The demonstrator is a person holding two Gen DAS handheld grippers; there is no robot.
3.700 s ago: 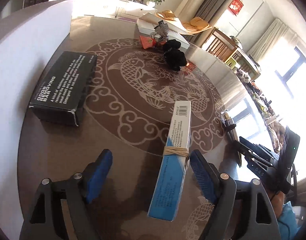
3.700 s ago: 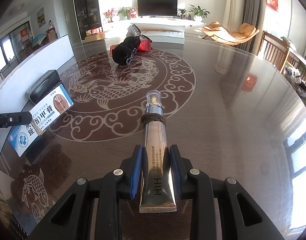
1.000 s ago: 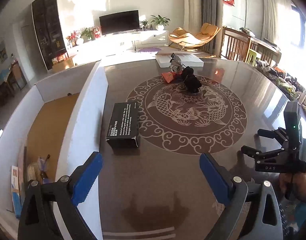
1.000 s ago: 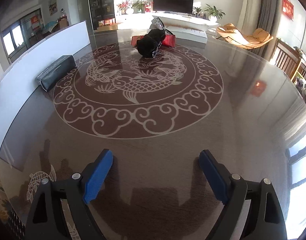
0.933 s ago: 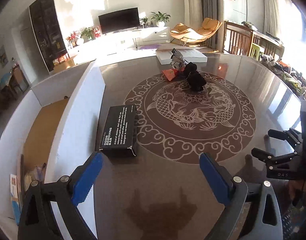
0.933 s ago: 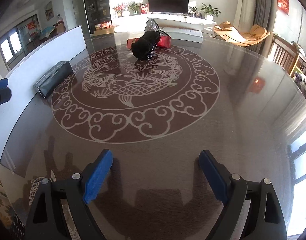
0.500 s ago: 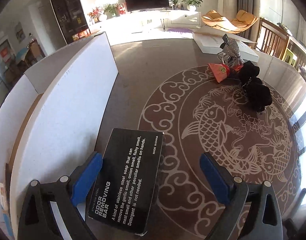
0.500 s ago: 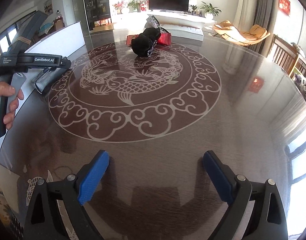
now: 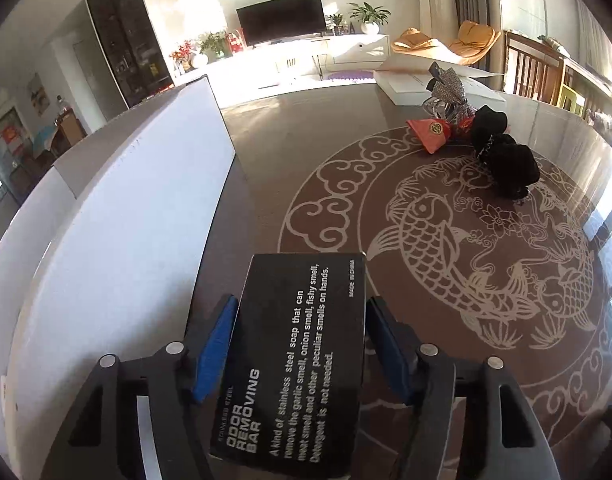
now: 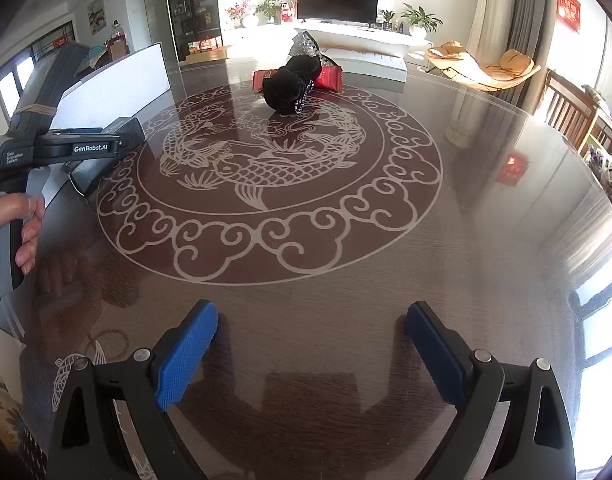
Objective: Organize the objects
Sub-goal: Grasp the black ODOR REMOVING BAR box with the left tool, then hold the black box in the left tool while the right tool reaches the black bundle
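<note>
left wrist view: the left gripper (image 9: 300,344) has just been closing its jaws around the black box (image 9: 302,360) printed "odor removing bar", and the blue pads look pressed to its two long sides, though the contact lines are partly hidden. the box lies flat on the tabletop (image 9: 266,184), lengthwise between the jaws, just beside the white bin wall (image 9: 118,240) on the left. judging by this, the box is the piece in hand and is not yet lifted or put away. further off, a black pouch (image 9: 506,160), a red packet (image 9: 432,134) and a silvery wrapped thing (image 9: 446,94) sit together at the far rim of the fish pattern, well apart from the jaws and apparently waiting to be sorted

right wrist view: the right gripper (image 10: 312,354) hovers over bare tabletop with its jaws spread wide and nothing between them. the black pouch (image 10: 292,84) and red packet (image 10: 330,76) lie far ahead. at the left edge a hand (image 10: 14,232) holds the left gripper's handle near the bin wall (image 10: 114,88); so several things look left to do
</note>
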